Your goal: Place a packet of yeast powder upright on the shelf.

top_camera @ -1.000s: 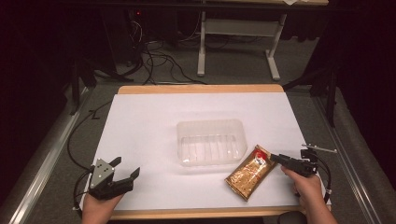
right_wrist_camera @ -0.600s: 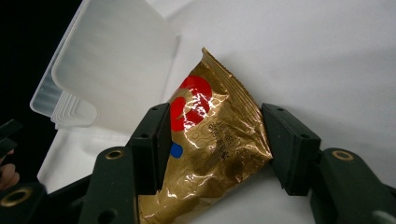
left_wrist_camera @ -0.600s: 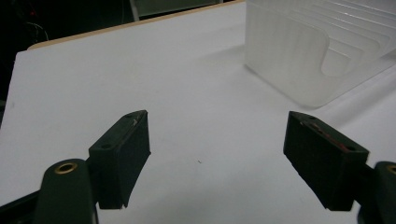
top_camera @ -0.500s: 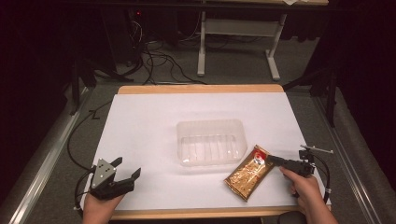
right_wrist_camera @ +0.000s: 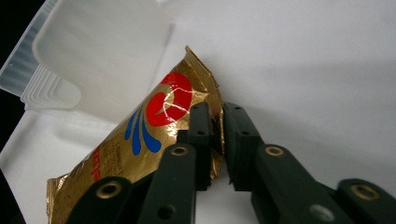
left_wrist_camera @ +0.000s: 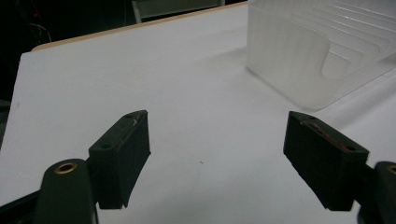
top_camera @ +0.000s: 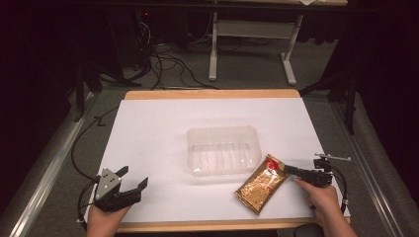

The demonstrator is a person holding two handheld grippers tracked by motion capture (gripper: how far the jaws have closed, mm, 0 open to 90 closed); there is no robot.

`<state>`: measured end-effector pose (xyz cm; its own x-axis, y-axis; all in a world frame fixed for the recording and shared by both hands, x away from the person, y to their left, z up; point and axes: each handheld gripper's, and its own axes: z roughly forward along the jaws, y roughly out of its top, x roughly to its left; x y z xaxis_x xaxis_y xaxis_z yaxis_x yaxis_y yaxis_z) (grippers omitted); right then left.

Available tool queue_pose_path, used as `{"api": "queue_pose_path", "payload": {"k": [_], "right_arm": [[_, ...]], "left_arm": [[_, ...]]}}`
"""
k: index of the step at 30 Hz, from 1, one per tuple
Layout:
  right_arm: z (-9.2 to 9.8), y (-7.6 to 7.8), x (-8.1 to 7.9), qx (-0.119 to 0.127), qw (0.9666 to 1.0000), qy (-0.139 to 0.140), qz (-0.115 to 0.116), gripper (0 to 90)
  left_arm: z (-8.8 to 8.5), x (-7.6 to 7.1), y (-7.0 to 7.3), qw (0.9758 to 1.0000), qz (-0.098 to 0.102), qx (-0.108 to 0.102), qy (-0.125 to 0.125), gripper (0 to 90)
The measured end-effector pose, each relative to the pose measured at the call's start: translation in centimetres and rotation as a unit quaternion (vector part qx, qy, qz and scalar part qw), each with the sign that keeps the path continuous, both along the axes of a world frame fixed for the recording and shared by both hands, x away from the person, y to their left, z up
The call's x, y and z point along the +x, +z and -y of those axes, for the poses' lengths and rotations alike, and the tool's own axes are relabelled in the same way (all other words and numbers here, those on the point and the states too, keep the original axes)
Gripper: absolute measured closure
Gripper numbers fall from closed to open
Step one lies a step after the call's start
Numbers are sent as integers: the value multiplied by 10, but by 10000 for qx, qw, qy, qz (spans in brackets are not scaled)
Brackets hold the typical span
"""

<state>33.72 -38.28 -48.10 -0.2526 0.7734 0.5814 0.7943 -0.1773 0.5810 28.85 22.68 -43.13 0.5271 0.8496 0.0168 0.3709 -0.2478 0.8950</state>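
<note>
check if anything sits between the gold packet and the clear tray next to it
Nothing visible does. The right tool is shut on the edge of the gold packet, whose top corner lies right beside the clear plastic tray. The left tool hangs open, well off to the side.

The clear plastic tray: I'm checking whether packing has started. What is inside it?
The clear plastic tray holds nothing: its ribbed floor shows through bare. The gold packet lies outside, beside the tray's near right corner, its edge pinched by the right gripper. The white table shows through the tray.
</note>
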Motion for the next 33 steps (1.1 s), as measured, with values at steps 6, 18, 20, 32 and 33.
{"api": "queue_pose_path", "payload": {"k": [6,18,20,32,33], "right_arm": [[-4,6,-2,-99,9997,108,190,893],[-5,18,-8,-119,9977,133,653,900],[-6,21,-9,-139,9971,127,734,900],[-2,38,-19,-187,9919,-83,1255,900],[-1,39,-20,-175,9911,-106,1312,900]], "left_arm": [[-1,-1,1,10000,11,-39,18,233],[0,0,1,10000,32,-28,-17,232],[0,0,1,10000,43,-43,4,233],[0,-1,2,9999,118,-57,-2,233],[0,-1,2,9999,123,-59,-4,233]]}}
